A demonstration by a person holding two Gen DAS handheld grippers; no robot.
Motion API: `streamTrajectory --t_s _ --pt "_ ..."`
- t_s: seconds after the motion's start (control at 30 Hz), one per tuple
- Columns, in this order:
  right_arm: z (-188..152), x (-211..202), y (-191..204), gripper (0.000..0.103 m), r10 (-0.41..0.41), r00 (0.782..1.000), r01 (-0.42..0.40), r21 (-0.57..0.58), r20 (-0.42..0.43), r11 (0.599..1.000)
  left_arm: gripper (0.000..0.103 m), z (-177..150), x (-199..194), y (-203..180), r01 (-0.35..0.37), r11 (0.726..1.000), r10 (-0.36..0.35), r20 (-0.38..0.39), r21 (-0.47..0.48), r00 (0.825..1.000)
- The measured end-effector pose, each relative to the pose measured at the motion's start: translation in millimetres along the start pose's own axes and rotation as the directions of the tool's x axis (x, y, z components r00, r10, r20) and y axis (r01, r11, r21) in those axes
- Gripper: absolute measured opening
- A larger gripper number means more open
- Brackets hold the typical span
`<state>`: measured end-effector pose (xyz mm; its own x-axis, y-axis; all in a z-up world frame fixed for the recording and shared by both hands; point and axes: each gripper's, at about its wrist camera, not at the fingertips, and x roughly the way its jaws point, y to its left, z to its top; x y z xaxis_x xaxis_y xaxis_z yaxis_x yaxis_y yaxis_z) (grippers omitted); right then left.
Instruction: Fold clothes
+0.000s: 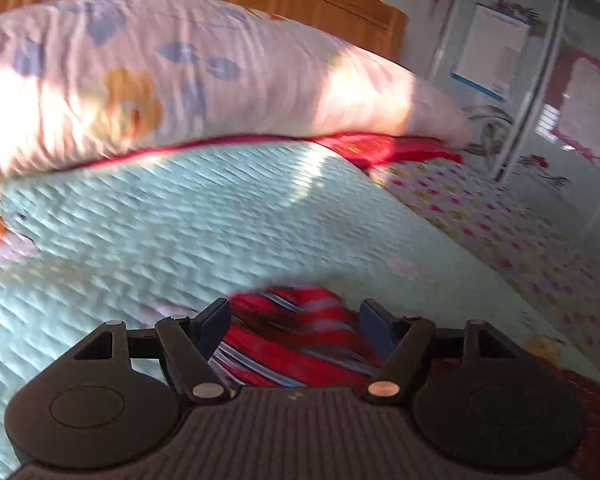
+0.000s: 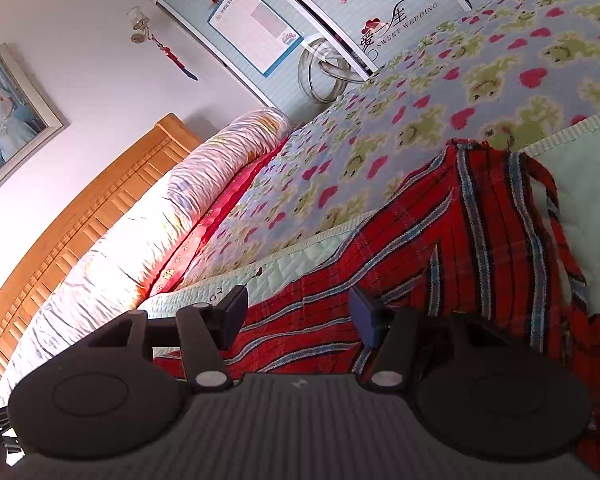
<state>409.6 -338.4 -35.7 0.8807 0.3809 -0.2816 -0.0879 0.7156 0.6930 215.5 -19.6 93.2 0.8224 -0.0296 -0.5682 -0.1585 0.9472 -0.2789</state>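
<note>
Red plaid knitted garment with blue and white stripes (image 1: 296,336) lies on the pale green quilted bedspread (image 1: 180,232) of the bed; in the left wrist view a bunched part of it sits between the left gripper (image 1: 295,316) fingers, which stand released and apart, pads not pressing it. That view is blurred, and the gripper body hides the rest of the garment. In the right wrist view the one garment (image 2: 440,240) spreads flat across the bedspread (image 2: 300,252), part of it below and between the right gripper (image 2: 298,312) fingers, also released. Its lower edge is hidden by the gripper. One long floral bolster (image 2: 140,240) lies by the wooden headboard (image 2: 80,216).
</note>
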Motion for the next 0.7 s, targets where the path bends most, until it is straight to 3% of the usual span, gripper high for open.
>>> streamTrajectory --t_s 0.03,0.07,0.1,0.17,0.2,0.23,0.37,0.4,0.43,0.47,0.5,0.6,0.63,0.7 --pt "0.0 0.6 0.4 0.058 -0.001 1.0 0.001 -0.003 -0.001 1.0 0.073 -17.0 -2.5 -24.2 0.09 0.996 -0.089 -0.029 0.023 0.996" --pt "-0.1 1.1 0.8 0.058 -0.003 1.0 0.003 -0.005 -0.003 1.0 0.073 -34.6 -5.7 -52.3 0.197 0.979 -0.193 -0.075 0.05 0.978" --pt "-0.4 1.7 1.7 0.058 -0.006 1.0 0.006 -0.01 -0.004 1.0 0.073 -52.4 -11.9 -81.4 0.316 0.945 -0.306 -0.12 0.08 0.945" --pt "-1.8 2.6 4.3 0.058 -0.016 1.0 0.016 -0.024 -0.008 1.0 0.075 -96.7 -39.4 -138.7 0.504 0.85 -0.479 -0.173 0.155 0.861" --pt "-1.9 2.7 4.7 0.058 -0.017 1.0 0.017 -0.026 -0.008 1.0 0.076 -118.7 -51.0 -161.5 0.556 0.807 -0.521 -0.202 0.2 0.829" --pt "-1.9 2.4 4.6 0.058 -0.016 1.0 0.016 -0.024 -0.009 1.0 0.078 -143.7 -57.9 -178.7 0.584 0.777 -0.54 -0.23 0.234 0.81" --pt "-0.9 2.3 3.9 0.058 -0.012 1.0 0.012 -0.02 -0.014 1.0 0.077 -227.3 -48.8 -200.8 0.518 0.761 -0.481 -0.195 0.39 0.855" --pt "-0.6 2.3 2.6 0.058 -0.008 1.0 0.008 -0.015 -0.013 1.0 0.082 -226.8 -52.7 -201.1 0.506 0.773 -0.489 -0.148 0.382 0.859" --pt "0.0 1.6 0.3 0.058 0.0 1.0 0.0 -0.002 -0.006 1.0 0.099 -225.8 -51.8 -195.9 0.481 0.806 -0.472 -0.117 0.344 0.874" --pt "1.3 0.3 -2.4 0.058 0.009 1.0 -0.01 0.014 0.007 1.0 0.102 -225.9 -49.2 -189.7 0.451 0.841 -0.445 -0.092 0.299 0.891" --pt "2.4 -1.2 -6.7 0.057 0.02 1.0 -0.021 0.036 0.023 0.999 0.102 -224.2 -44.6 -184.5 0.45 0.857 -0.443 -0.089 0.251 0.892" --pt "3.1 -10.3 -20.7 0.05 0.04 0.995 -0.049 0.108 0.09 0.993 0.103 -225.4 -40.3 -186.8 0.462 0.856 -0.453 -0.096 0.23 0.886" --pt "0.8 -18.3 -20.7 0.05 0.019 0.993 -0.034 0.117 0.121 0.993 0.103 -225.2 -39.6 -189.6 0.457 0.857 -0.446 -0.099 0.24 0.889" --pt "-5.9 -51.4 -8.4 0.05 -0.106 0.98 0.085 0.126 0.171 0.988 0.103 -224.9 -38.2 -195.5 0.446 0.858 -0.434 -0.107 0.255 0.895"
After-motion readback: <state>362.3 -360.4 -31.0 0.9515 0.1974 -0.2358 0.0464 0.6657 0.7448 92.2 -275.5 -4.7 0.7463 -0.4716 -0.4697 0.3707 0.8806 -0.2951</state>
